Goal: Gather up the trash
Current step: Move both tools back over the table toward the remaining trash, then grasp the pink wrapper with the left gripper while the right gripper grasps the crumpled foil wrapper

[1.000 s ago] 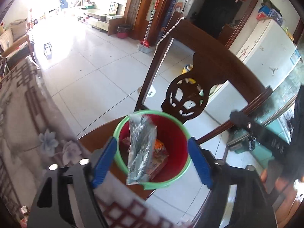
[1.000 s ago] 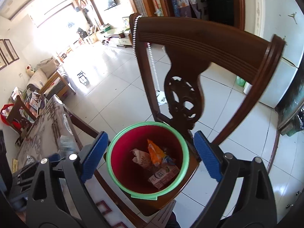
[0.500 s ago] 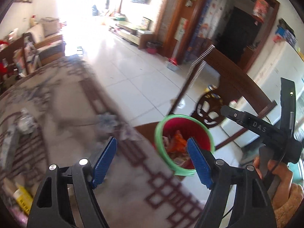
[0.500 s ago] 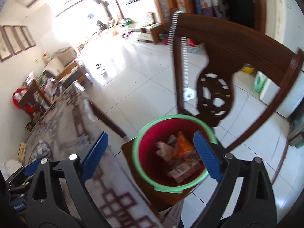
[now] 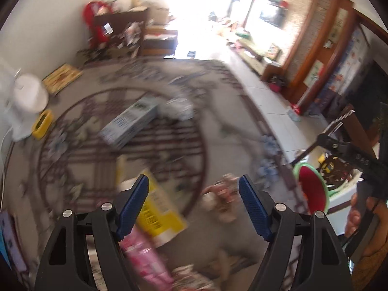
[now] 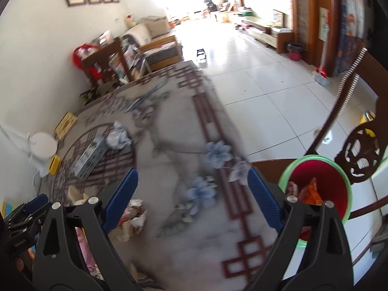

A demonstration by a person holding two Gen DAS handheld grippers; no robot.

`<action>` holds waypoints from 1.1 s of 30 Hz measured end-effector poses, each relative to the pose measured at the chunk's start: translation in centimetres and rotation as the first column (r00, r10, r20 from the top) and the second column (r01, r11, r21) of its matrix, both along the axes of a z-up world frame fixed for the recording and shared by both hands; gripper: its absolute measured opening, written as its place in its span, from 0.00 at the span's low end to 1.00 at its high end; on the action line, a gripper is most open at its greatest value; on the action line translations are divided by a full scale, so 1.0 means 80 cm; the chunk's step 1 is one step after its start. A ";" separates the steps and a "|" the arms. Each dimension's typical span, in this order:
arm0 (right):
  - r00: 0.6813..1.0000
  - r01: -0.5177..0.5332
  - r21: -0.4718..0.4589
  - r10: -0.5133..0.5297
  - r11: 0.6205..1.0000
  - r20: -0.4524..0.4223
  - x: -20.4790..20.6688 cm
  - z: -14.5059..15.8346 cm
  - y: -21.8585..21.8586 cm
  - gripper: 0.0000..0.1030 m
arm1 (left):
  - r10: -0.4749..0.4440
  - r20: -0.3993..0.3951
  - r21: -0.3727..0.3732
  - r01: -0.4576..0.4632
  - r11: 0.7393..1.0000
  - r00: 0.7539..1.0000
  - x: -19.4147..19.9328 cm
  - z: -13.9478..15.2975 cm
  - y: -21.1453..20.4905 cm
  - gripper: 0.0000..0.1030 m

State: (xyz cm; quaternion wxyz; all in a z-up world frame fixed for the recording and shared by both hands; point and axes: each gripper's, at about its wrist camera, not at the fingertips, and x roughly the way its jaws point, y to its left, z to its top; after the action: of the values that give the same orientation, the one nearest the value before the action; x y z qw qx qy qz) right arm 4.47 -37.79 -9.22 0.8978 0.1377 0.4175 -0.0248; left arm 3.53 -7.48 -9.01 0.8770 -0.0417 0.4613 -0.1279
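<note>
A red bin with a green rim (image 6: 317, 189) stands on a wooden chair seat beside the table, with wrappers inside; in the left wrist view the bin (image 5: 311, 189) sits at the far right. My left gripper (image 5: 194, 203) is open over the patterned tablecloth, above a yellow carton (image 5: 160, 208), a pink packet (image 5: 145, 259) and a crumpled wrapper (image 5: 223, 198). My right gripper (image 6: 191, 198) is open and empty over the cloth. A crumpled wrapper (image 6: 133, 213) lies by its left finger. The view is blurred.
A grey box (image 5: 131, 121) (image 6: 91, 155), a crumpled clear bottle (image 6: 117, 137), a white fan base (image 5: 25, 99) and a small yellow item (image 5: 42, 123) lie farther on the table. The carved chair back (image 6: 359, 155) rises behind the bin. Tiled floor lies beyond.
Both grippers swung left from above the bin to over the table. The silver packet that stood in the bin before the left gripper now lies inside with the other wrappers. Both stay open.
</note>
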 end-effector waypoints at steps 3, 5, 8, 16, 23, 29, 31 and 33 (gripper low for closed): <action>0.998 -0.048 0.002 0.048 0.999 -0.045 0.009 -0.014 0.036 0.88 | 0.065 -0.098 -0.003 -0.065 0.998 0.993 0.001 -0.034 0.052 0.69; 0.996 -0.062 0.007 0.062 0.998 -0.065 0.011 -0.023 0.054 0.88 | 0.078 -0.156 -0.018 -0.082 0.996 0.985 -0.004 -0.054 0.072 0.69; 0.993 -0.074 0.012 0.075 0.997 -0.094 0.016 -0.032 0.079 0.88 | 0.059 -0.241 -0.043 -0.071 0.997 0.969 -0.008 -0.083 0.083 0.69; 0.993 -0.063 -0.014 0.061 0.998 -0.103 0.012 -0.030 0.114 0.87 | -0.027 -0.364 -0.081 -0.002 0.997 0.931 -0.004 -0.136 0.073 0.58; 0.992 -0.018 -0.018 0.015 1.000 -0.125 0.004 -0.036 0.126 0.88 | -0.075 -0.348 -0.129 0.032 0.991 0.935 0.009 -0.137 0.083 0.14; 0.991 -0.003 -0.024 0.000 1.000 -0.134 -0.002 -0.039 0.138 0.88 | -0.058 -0.330 -0.151 0.008 0.989 0.942 0.026 -0.130 0.108 0.06; 0.990 -0.002 -0.023 -0.002 1.000 -0.139 -0.002 -0.040 0.142 0.88 | -0.047 -0.326 -0.161 -0.006 0.987 0.944 0.031 -0.128 0.116 0.06; 0.990 -0.003 -0.021 0.000 1.000 -0.143 -0.001 -0.043 0.146 0.88 | -0.035 -0.314 -0.163 -0.018 0.986 0.949 0.033 -0.124 0.124 0.06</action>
State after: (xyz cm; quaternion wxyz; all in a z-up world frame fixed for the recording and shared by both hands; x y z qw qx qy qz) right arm 4.38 -26.11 -12.63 0.8671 0.1256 0.4805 -0.0381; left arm 6.16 2.43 -18.89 0.7850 -0.1314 0.5836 -0.1608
